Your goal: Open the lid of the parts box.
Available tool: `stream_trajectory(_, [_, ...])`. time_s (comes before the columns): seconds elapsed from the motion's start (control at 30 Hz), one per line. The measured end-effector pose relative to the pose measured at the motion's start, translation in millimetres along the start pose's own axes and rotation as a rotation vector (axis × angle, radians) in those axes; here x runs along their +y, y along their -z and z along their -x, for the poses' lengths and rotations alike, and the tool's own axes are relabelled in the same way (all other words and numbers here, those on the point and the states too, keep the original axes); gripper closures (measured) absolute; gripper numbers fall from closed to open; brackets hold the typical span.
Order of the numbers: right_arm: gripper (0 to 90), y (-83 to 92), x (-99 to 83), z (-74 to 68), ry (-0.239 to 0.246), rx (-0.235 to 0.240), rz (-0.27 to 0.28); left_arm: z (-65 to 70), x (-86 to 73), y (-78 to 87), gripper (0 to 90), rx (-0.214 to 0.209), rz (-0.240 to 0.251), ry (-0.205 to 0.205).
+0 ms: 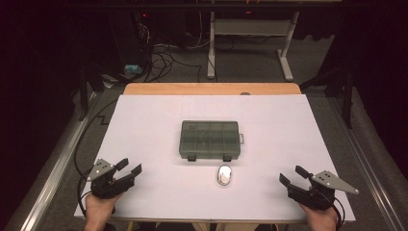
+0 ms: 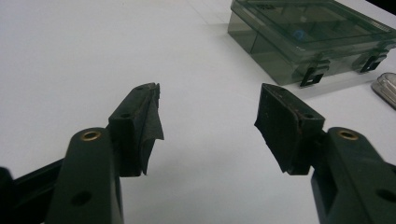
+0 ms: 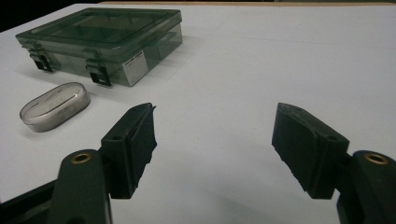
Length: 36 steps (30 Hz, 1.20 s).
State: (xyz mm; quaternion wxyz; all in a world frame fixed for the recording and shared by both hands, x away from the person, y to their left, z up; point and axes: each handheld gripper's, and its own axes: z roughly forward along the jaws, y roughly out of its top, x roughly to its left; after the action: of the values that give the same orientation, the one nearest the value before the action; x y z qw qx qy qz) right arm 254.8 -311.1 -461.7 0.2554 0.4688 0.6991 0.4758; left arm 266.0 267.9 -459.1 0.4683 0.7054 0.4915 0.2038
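A smoky clear plastic compartment box with its lid down and two latches at the front lies mid-table; I also see the box in the left gripper view and the box in the right gripper view. A small oval metal tin rests just in front of it, the tin seen again at the left of the right gripper view. My left gripper sits near the front left, open and empty. My right gripper sits near the front right, open and empty.
A white sheet covers the wooden table. Beyond the far edge stand a white table frame and loose cables on the floor. Metal rails run along both sides.
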Motion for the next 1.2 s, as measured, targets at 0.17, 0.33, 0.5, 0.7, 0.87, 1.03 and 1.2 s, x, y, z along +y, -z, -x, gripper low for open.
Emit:
stream_trajectory(0.17, [30.2,-0.5,0.2,-1.0,0.008,0.002,-0.004,0.3,-0.1,0.2,39.3,0.001,-0.001,-0.005])
stream_trajectory(0.33, [30.1,-0.4,0.4,-1.6,0.011,0.003,-0.002,0.7,0.0,0.2,39.3,-0.002,0.0,-0.005])
stream_trajectory(0.5, [30.1,-0.5,0.8,-1.8,0.011,0.009,-0.002,0.3,-0.1,0.2,39.1,-0.004,0.001,-0.004])
stream_trajectory(0.7, [30.1,0.4,1.8,-2.2,0.012,0.014,0.009,0.3,-0.2,0.8,39.2,-0.004,0.006,0.003])
stream_trajectory(0.87, [30.1,0.9,2.3,-2.2,0.013,0.017,0.016,-0.3,-0.6,1.8,39.4,-0.006,0.008,0.011])
stream_trajectory(1.03, [30.2,0.6,2.6,-2.3,0.009,0.022,0.016,-1.0,-0.8,2.1,39.4,-0.008,0.012,0.018])
stream_trajectory(1.2, [30.4,-0.1,3.0,-2.9,0.013,0.029,0.017,2.2,-0.5,2.7,40.2,0.01,0.01,-0.015])
